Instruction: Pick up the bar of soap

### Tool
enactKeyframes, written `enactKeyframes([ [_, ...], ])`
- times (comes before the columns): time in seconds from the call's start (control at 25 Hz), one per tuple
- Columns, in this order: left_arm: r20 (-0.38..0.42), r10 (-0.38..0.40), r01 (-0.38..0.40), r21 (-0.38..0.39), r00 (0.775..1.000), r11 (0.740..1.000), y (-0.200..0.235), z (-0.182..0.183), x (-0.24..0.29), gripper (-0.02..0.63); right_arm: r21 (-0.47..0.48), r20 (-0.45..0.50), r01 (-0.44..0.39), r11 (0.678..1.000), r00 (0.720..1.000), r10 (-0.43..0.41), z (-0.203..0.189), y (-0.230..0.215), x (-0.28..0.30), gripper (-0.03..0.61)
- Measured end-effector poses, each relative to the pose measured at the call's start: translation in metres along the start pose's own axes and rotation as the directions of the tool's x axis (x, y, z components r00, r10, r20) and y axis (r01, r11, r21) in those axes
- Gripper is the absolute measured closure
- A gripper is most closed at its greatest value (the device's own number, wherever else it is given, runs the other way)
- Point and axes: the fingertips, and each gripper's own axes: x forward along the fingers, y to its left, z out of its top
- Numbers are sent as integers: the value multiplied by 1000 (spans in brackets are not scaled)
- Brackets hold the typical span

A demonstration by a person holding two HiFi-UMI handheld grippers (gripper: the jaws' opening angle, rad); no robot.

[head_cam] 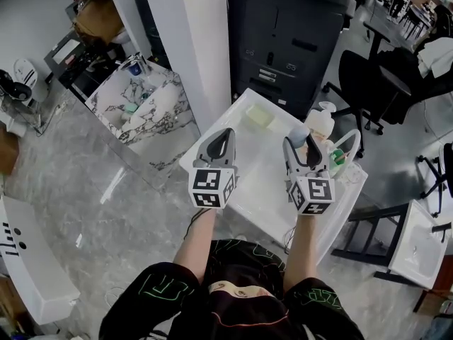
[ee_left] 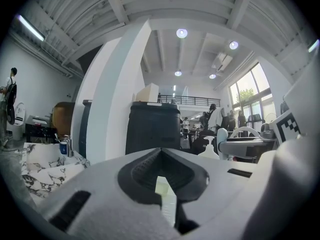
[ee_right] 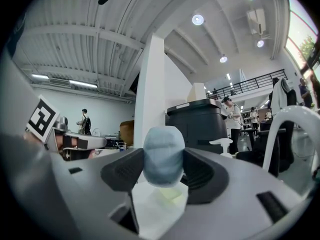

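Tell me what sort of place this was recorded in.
Probably an open-plan office doubling as a test space: a large black copier, office chairs at desks, and a marble-patterned washbasin counter standing out on the floor.

Floor (head_cam: 85, 190) grey, marble-patterned, glossy. White square pillar (head_cam: 202, 41) rose behind the white surface (head_cam: 262, 183), with a tall dark cabinet (head_cam: 290, 34) just right of it. Veined marble counter (head_cam: 145, 108) stood left of the pillar. Black office chair (head_cam: 368, 83) sat right of the cabinet. Ceiling white, ribbed with beams; round lamps (ee_left: 181, 33) lit. Tall windows (ee_left: 250, 91) far right, daylight through them. Railed mezzanine (ee_left: 185, 101) at the back.
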Motion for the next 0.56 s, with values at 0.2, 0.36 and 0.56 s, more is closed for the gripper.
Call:
enactKeyframes([
  [0.2,-5,5,-5,7,1000,1000,1,0,-3,607,0,-1,-7,1000,1000,7,0,3,-1,324],
  [0.36,-11,9,-9,8,1000,1000,2,-2,-5,607,0,-5,-10,1000,1000,10,0,4,0,324],
  [0.56,-14,20,-20,6,1000,1000,6,-5,-9,607,-7,-2,-18,1000,1000,18,-2,5,-1,324],
])
